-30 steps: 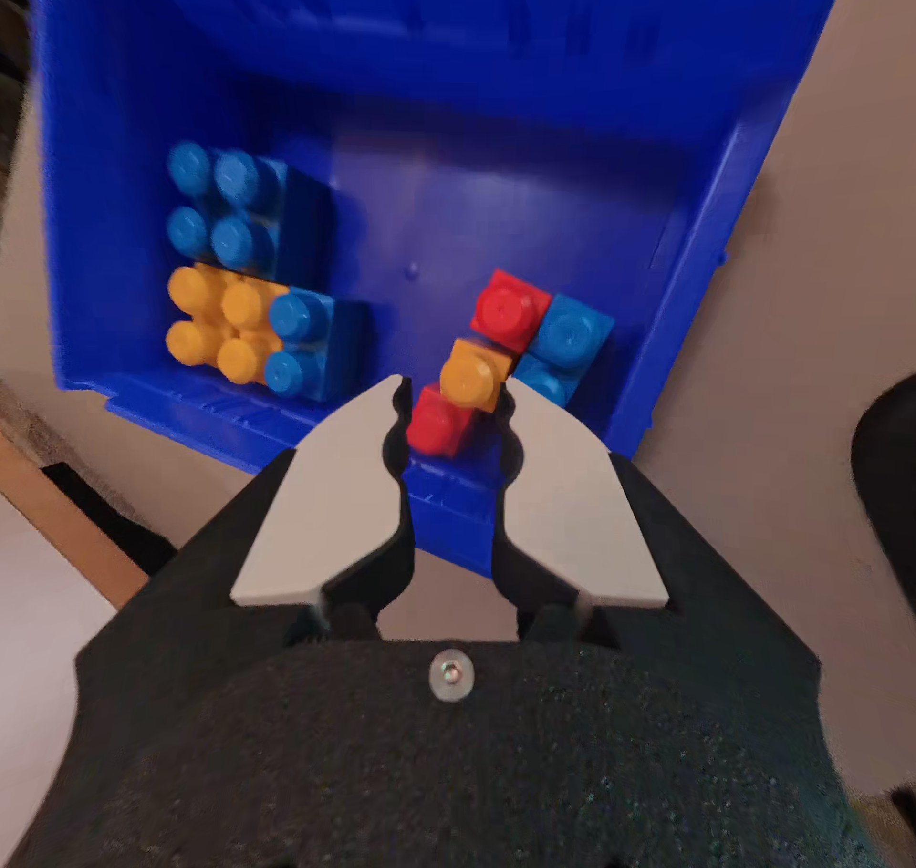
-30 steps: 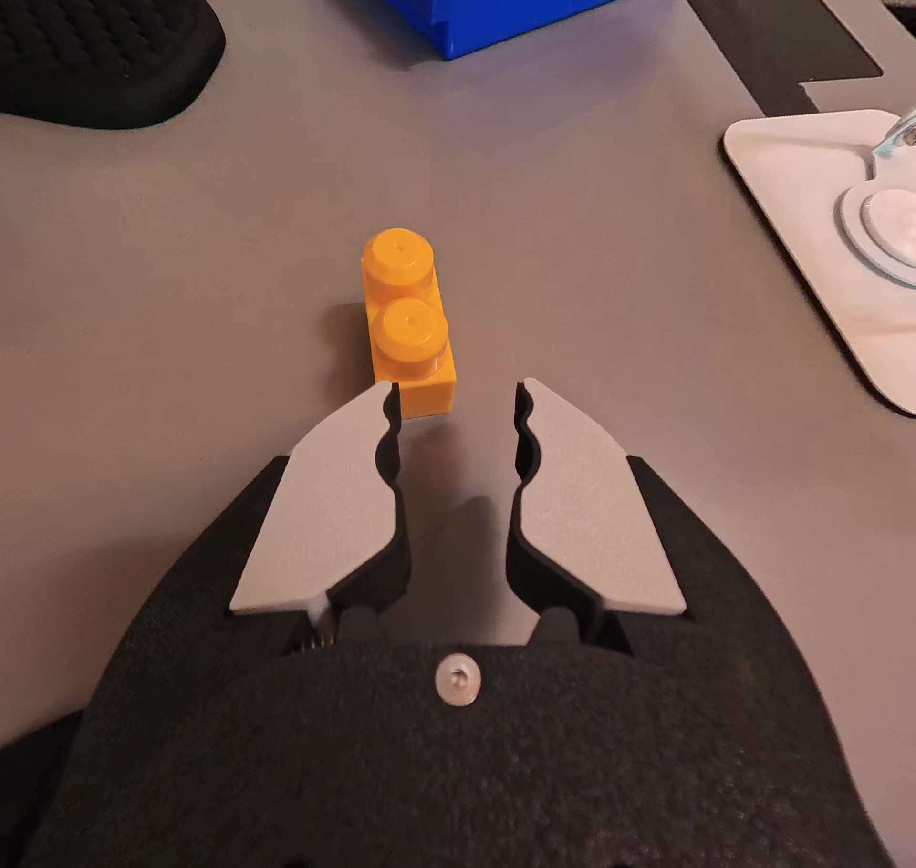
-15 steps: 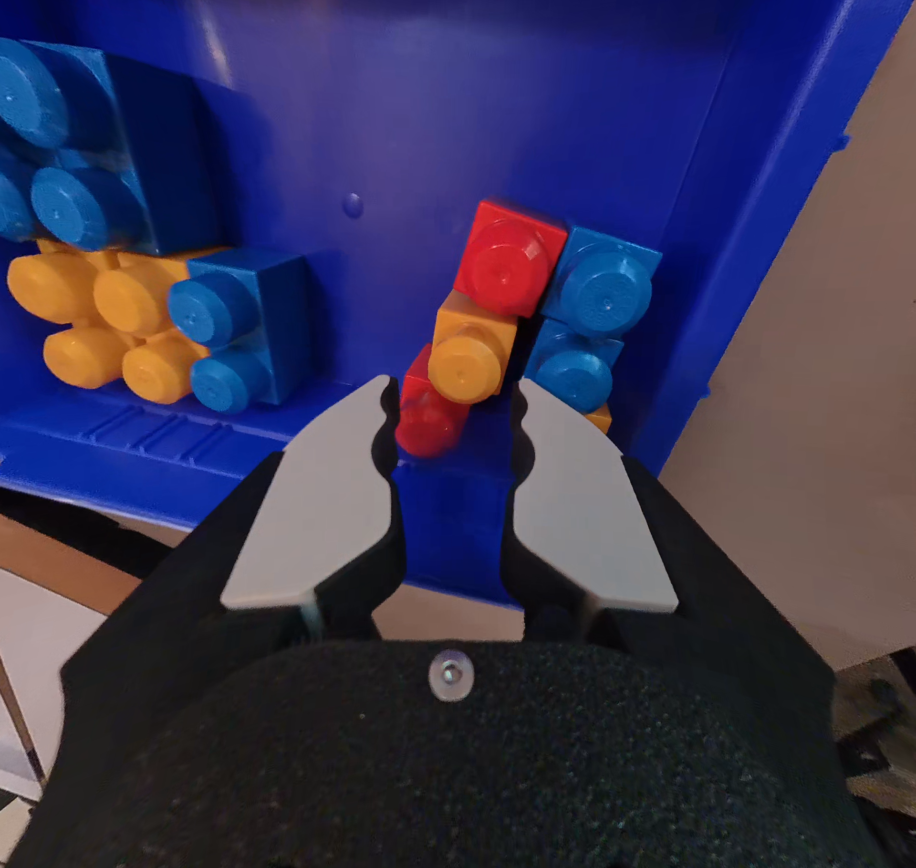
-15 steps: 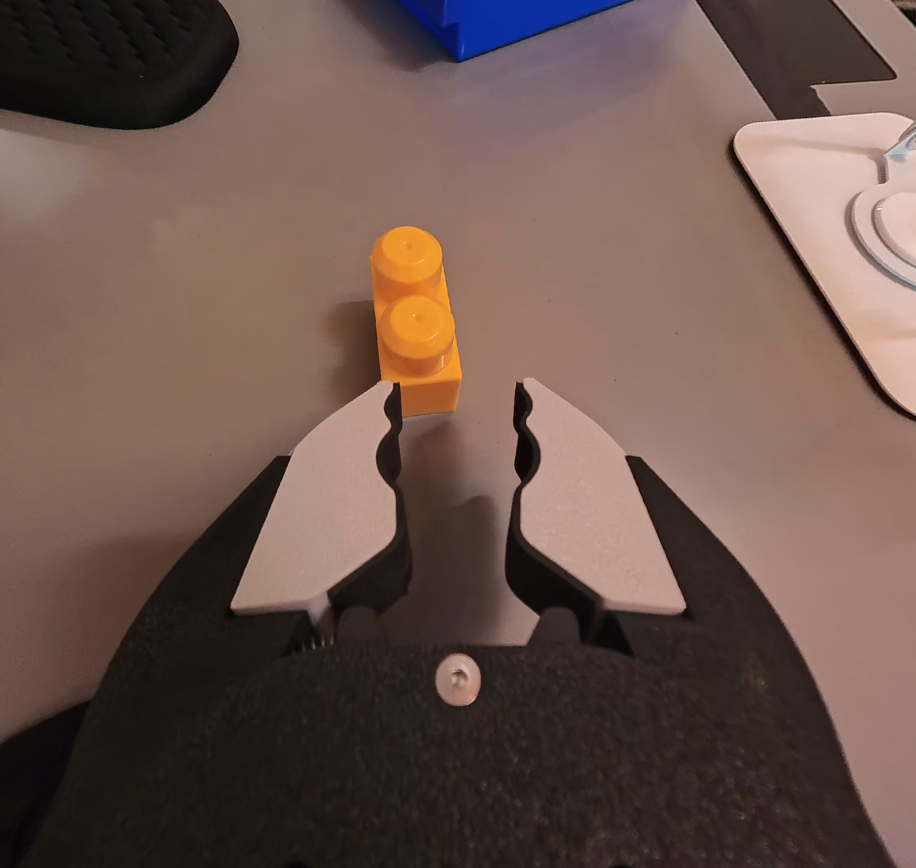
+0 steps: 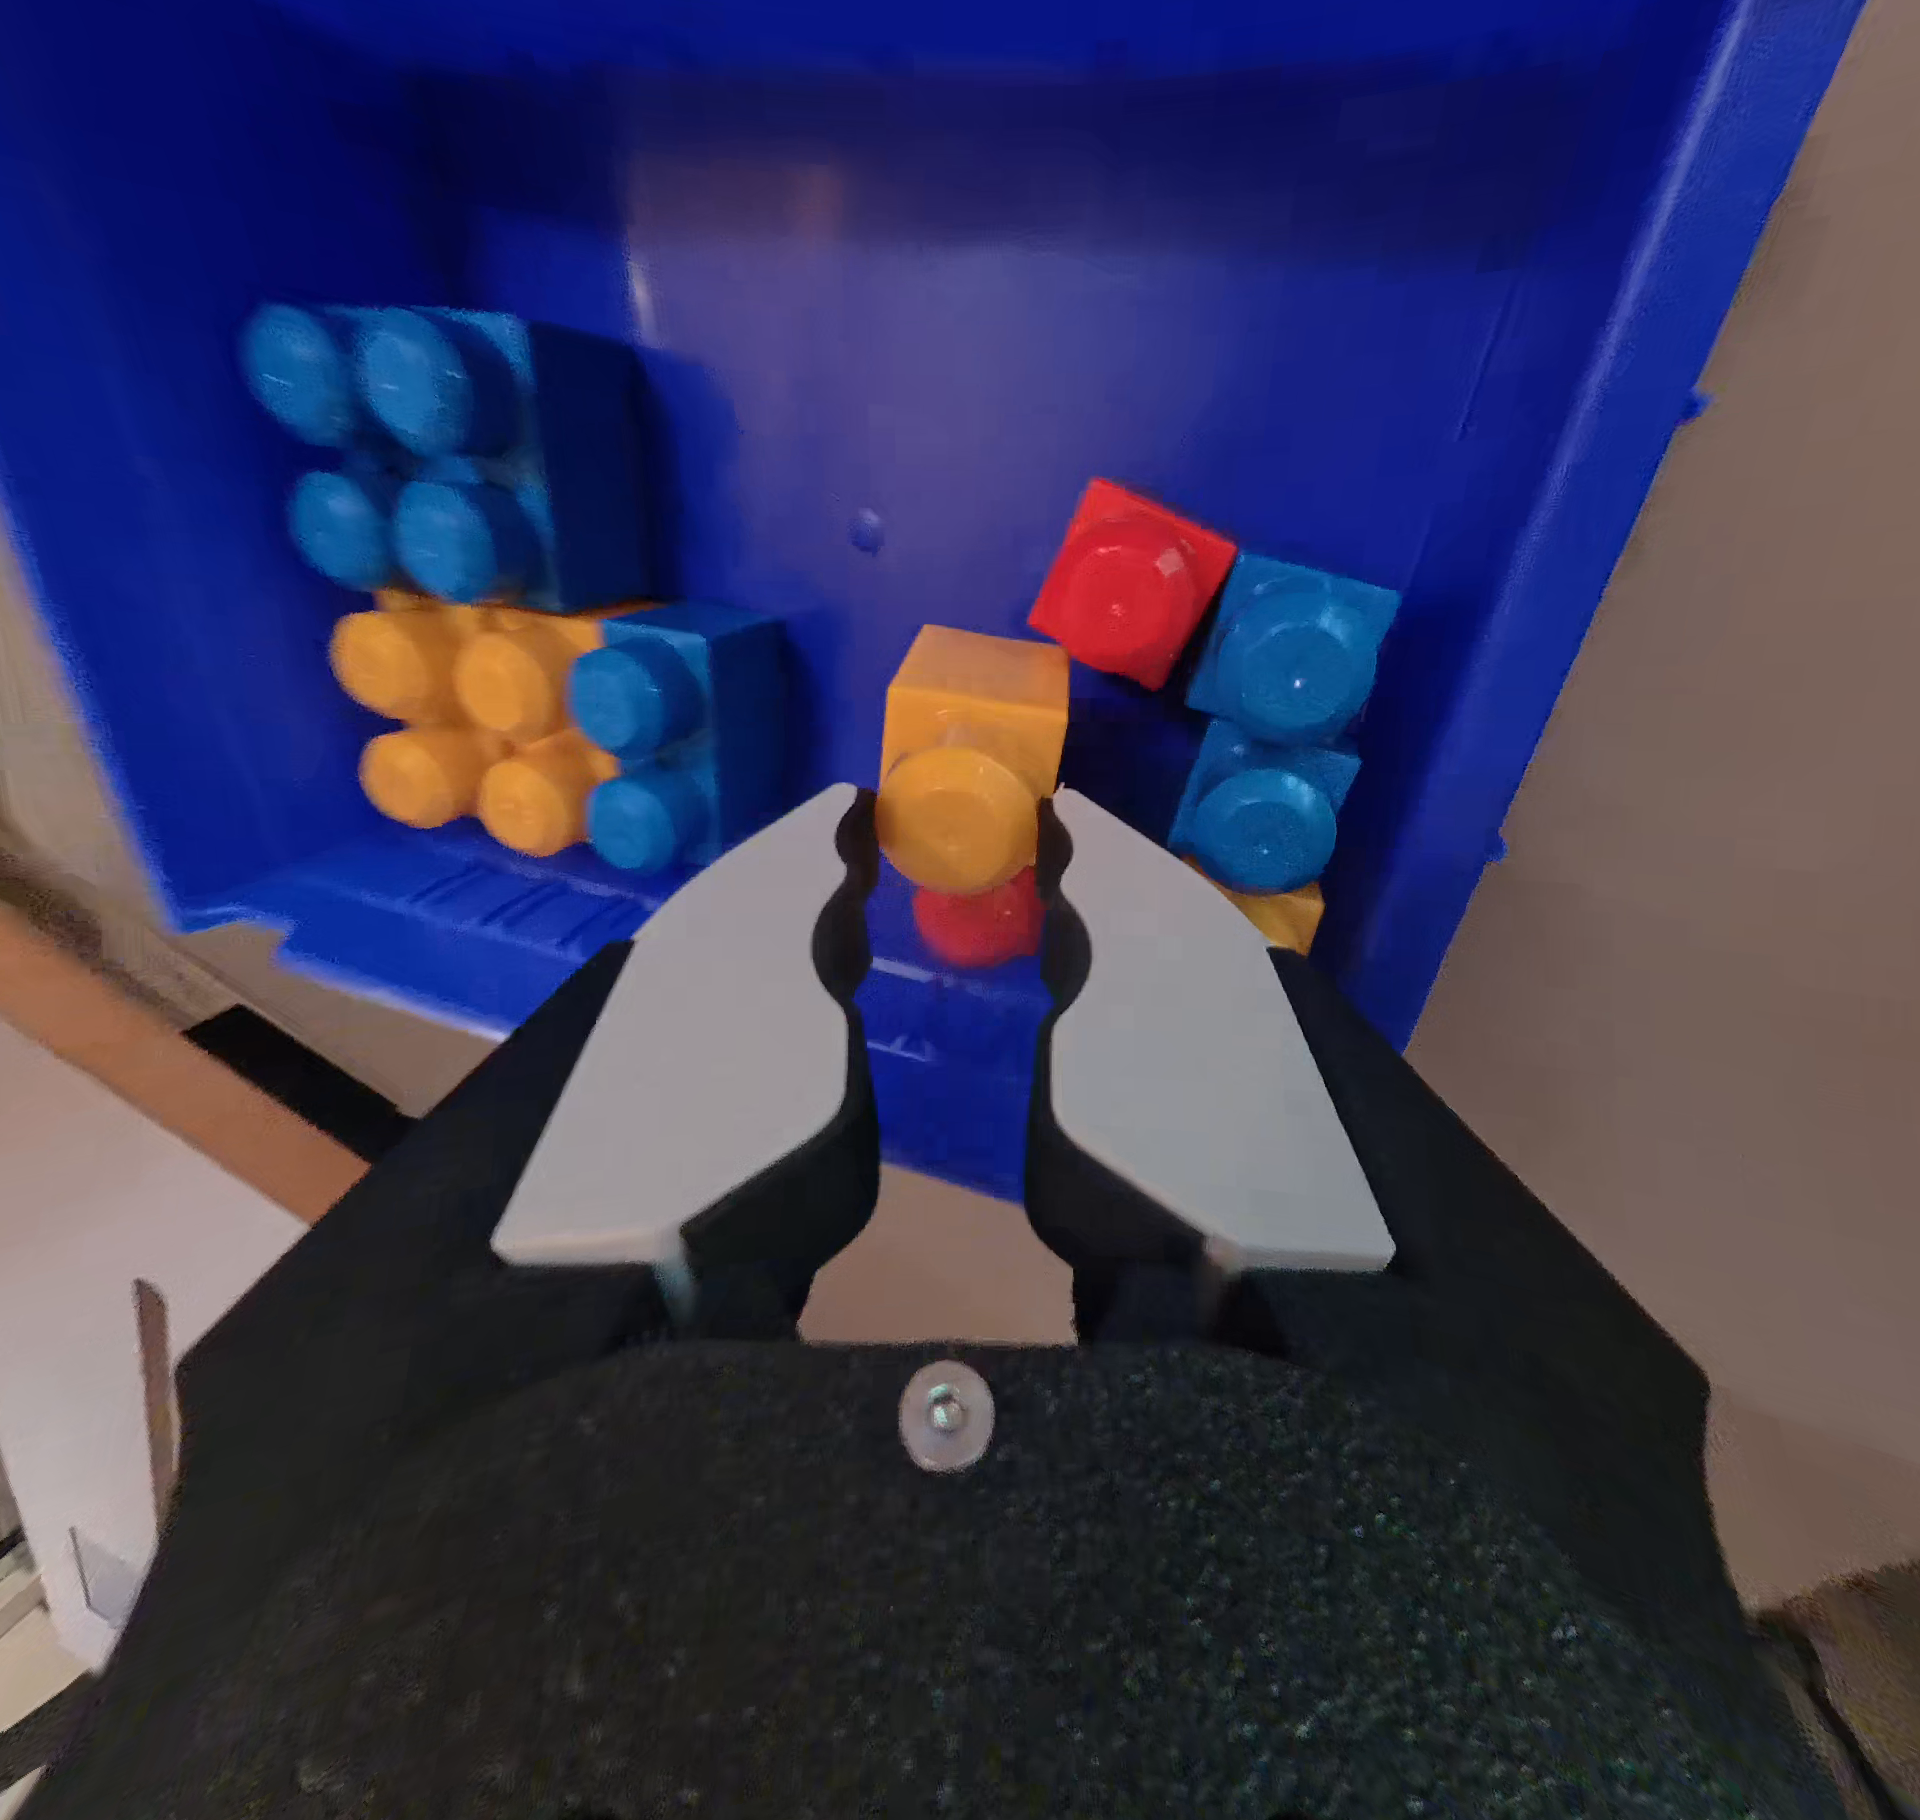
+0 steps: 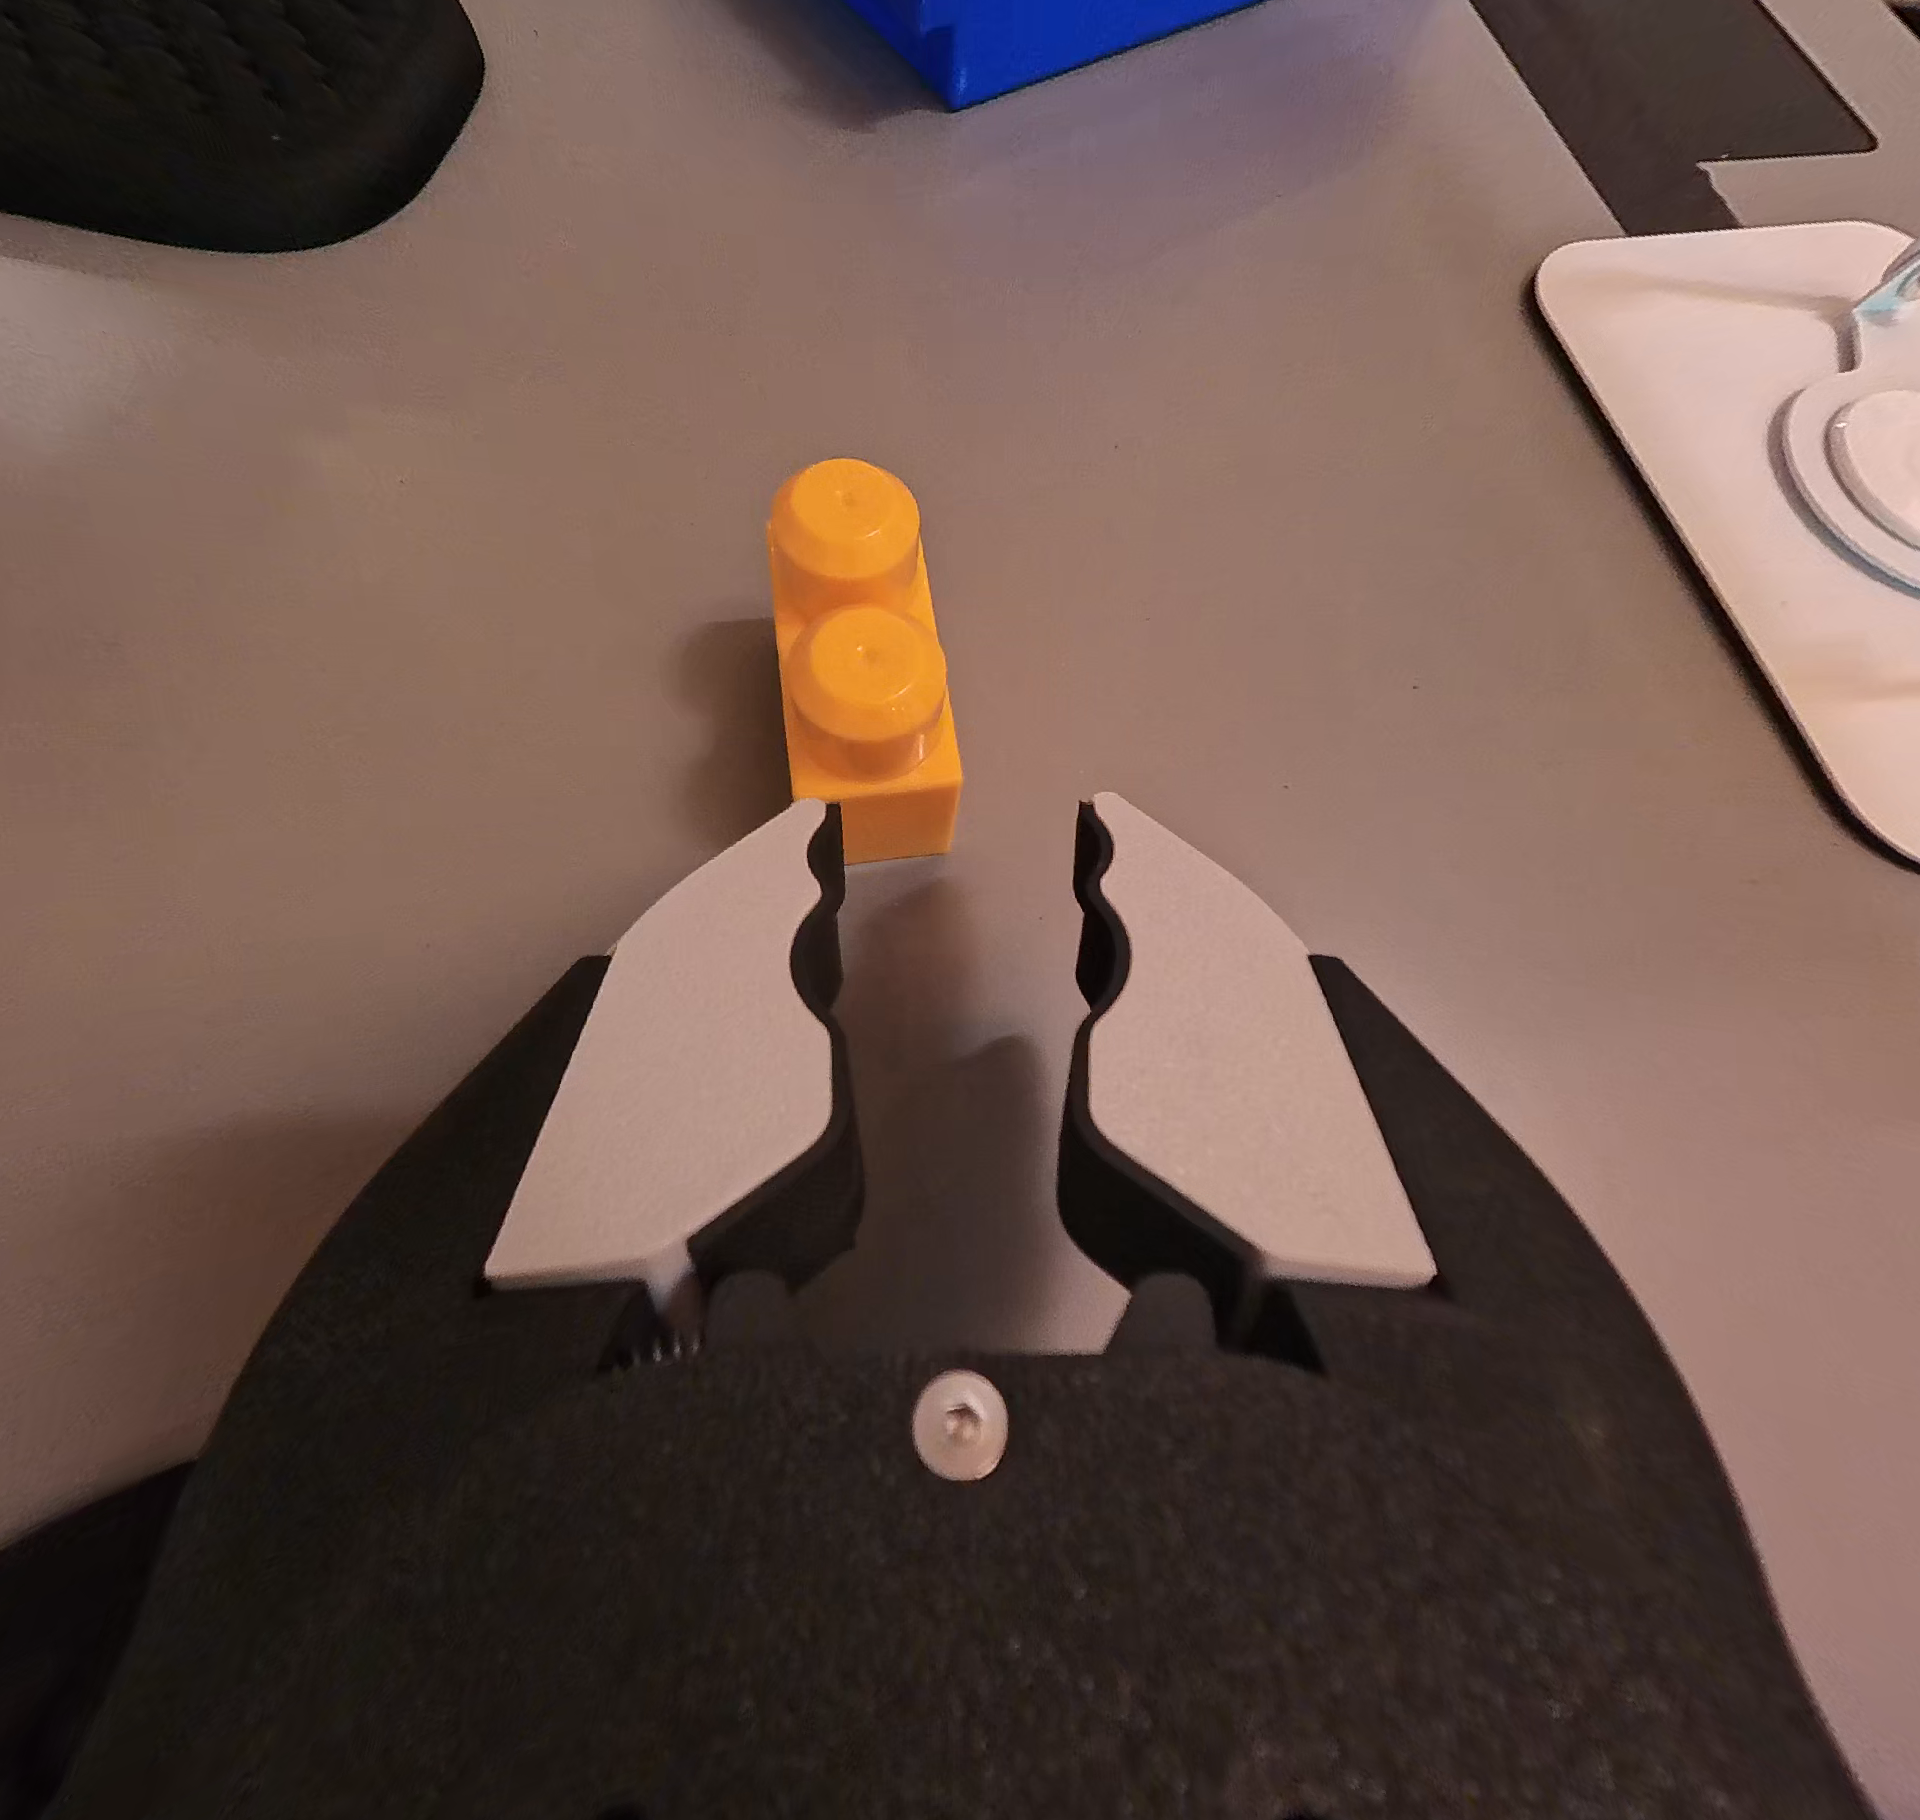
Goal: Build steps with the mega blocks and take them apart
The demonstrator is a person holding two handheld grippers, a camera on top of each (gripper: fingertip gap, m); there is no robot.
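Left hand-held gripper [image 5: 948,820] grasps an orange block [image 5: 971,742] over the blue bin [image 5: 1621,482].
Right hand-held gripper [image 6: 951,814] is released, empty, above the worktop [image 6: 1247,544]; a two-stud block [image 6: 868,669] stands at its 11 o'clock, just beyond the left fingertip [image 6: 805,825].

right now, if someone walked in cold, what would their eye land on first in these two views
First, the bright blue bin filling the left wrist view, with blue, orange and red blocks along its floor. At its centre the left gripper has its fingertips closed around the stud of a single-stud orange block. In the right wrist view, a lone two-stud orange block stands on the grey table, just ahead of the open, empty right gripper.
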